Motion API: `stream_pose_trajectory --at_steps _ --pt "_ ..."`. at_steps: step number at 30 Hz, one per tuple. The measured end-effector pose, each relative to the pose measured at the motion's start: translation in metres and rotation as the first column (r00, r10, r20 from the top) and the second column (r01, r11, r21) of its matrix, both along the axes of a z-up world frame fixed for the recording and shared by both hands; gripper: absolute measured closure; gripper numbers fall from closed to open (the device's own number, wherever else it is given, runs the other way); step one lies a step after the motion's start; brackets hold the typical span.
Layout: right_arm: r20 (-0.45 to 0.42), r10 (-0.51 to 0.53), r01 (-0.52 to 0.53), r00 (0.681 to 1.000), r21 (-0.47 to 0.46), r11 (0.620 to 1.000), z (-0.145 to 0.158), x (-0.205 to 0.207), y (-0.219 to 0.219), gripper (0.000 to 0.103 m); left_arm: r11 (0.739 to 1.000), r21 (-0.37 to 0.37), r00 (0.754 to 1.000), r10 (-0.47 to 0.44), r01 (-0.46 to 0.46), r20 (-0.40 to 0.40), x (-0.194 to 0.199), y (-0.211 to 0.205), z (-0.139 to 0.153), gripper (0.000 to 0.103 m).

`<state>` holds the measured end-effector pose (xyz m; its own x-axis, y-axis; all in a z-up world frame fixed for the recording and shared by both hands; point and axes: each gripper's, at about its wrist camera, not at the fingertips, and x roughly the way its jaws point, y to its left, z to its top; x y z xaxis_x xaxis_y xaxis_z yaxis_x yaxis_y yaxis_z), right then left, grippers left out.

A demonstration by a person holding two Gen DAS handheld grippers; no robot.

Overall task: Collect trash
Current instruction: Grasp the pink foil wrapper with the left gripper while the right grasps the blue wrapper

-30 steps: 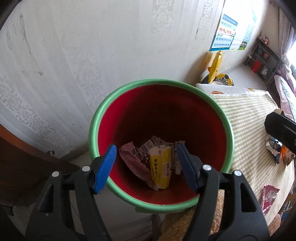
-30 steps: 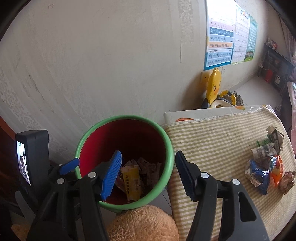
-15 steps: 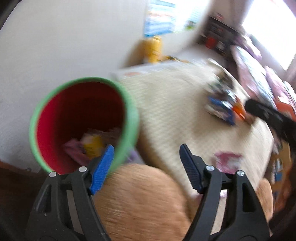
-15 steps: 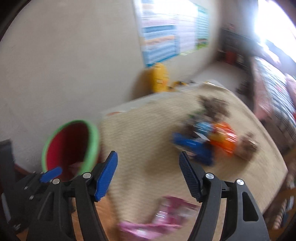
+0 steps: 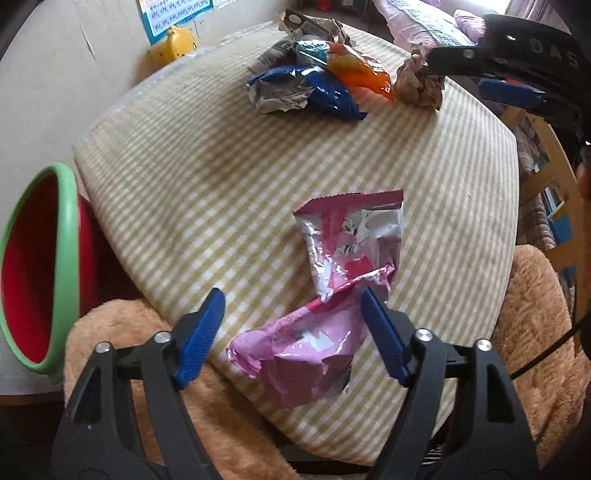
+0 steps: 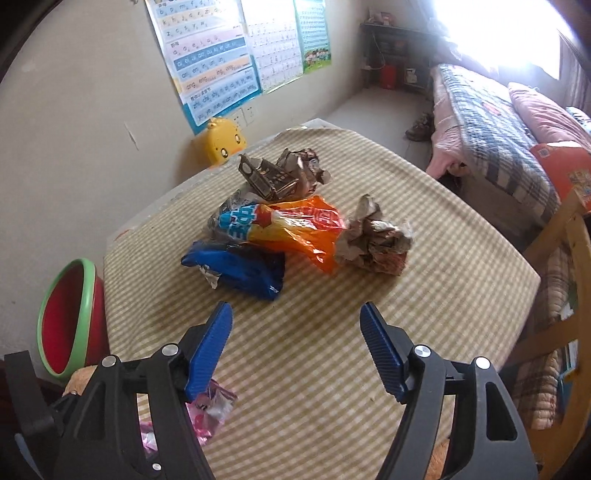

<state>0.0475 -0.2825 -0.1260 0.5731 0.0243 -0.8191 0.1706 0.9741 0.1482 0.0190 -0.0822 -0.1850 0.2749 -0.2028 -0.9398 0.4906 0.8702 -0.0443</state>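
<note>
With both grippers empty, left gripper (image 5: 291, 328) closing over crumpled pink foil wrapper (image 5: 332, 295), right gripper (image 6: 295, 343) opening toward blue crinkled packet (image 6: 240, 269); next, pinch.

Daylight glares through the window (image 6: 517, 33); frames sharp, with fisheye-bent, dark-vignetted edges.

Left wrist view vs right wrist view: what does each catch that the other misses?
Left wrist only: the whole pink wrapper lying between the left tongs, whose jaws are closing and not yet touching it; also the right tongs at top right.

Right wrist only: the bed, the wall posters, and the right tongs' jaws, opening over bare cloth.

Both: the checked tablecloth, the wrapper pile, the crumpled brown paper, the red bin and the yellow duck toy.
</note>
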Motion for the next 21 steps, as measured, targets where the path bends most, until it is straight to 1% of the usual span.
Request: stream_pose_trajectory --at_steps 1,3,4,6,7,8,10,11,14,15,16,17,20,21 --pt "-0.002 0.026 -0.026 1.0 -0.004 1.0 -0.002 0.006 0.003 0.033 1.0 0.008 1.0 -0.001 0.001 -0.006 0.001 -0.001 -0.002 0.058" --pt "-0.015 0.082 -0.082 0.997 -0.014 0.997 -0.009 0.019 0.013 0.032 1.0 0.007 0.999 -0.002 0.002 -0.032 0.002 0.0 -0.007 0.062" --pt "-0.022 0.113 -0.114 0.993 -0.02 0.993 -0.013 0.027 0.019 0.031 1.0 0.0 0.999 -0.001 0.001 -0.041 0.001 -0.002 -0.008 0.067" --pt "-0.036 0.175 -0.177 0.984 -0.05 0.983 -0.022 0.042 0.03 0.03 1.0 -0.008 0.999 0.0 -0.001 -0.046 0.001 -0.001 -0.008 0.07" --pt "-0.05 0.2 -0.204 0.978 -0.071 0.976 -0.027 0.05 0.036 0.029 1.0 -0.008 0.999 0.002 -0.002 -0.044 0.001 -0.001 -0.007 0.079" --pt "-0.072 0.226 -0.232 0.971 -0.095 0.968 -0.034 0.059 0.043 0.029 1.0 -0.012 0.999 0.0 -0.001 -0.048 0.001 -0.001 -0.007 0.082" --pt "-0.103 0.254 -0.267 0.962 -0.137 0.954 -0.046 0.072 0.053 0.029 1.0 -0.026 0.999 -0.004 0.003 -0.05 0.001 -0.002 -0.004 0.094" --pt "-0.119 0.261 -0.279 0.958 -0.166 0.946 -0.052 0.078 0.059 0.029 0.999 -0.032 0.999 -0.002 0.001 -0.045 0.001 -0.001 -0.002 0.094" --pt "-0.153 0.263 -0.289 0.953 -0.186 0.939 -0.066 0.088 0.066 0.031 0.998 -0.054 0.999 0.03 -0.031 -0.021 0.002 0.009 0.009 0.094" --pt "-0.167 0.26 -0.29 0.951 -0.189 0.938 -0.07 0.09 0.068 0.035 0.997 -0.064 0.999 0.051 -0.052 -0.019 0.004 0.015 0.012 0.094" --pt "-0.183 0.253 -0.287 0.95 -0.197 0.937 -0.074 0.091 0.069 0.052 0.995 -0.07 0.997 0.076 -0.077 -0.017 0.006 0.021 0.015 0.094" --pt "-0.185 0.239 -0.276 0.953 -0.212 0.937 -0.076 0.091 0.07 0.066 0.992 -0.076 0.995 0.103 -0.103 -0.012 0.009 0.028 0.019 0.094" --pt "-0.154 0.239 -0.262 0.959 -0.15 0.953 -0.066 0.081 0.071 0.072 0.983 -0.088 0.987 0.16 -0.158 0.016 0.012 0.045 0.029 0.094" --pt "-0.144 0.237 -0.258 0.961 -0.15 0.955 -0.061 0.076 0.073 0.073 0.979 -0.092 0.982 0.186 -0.182 0.033 0.014 0.05 0.034 0.094"
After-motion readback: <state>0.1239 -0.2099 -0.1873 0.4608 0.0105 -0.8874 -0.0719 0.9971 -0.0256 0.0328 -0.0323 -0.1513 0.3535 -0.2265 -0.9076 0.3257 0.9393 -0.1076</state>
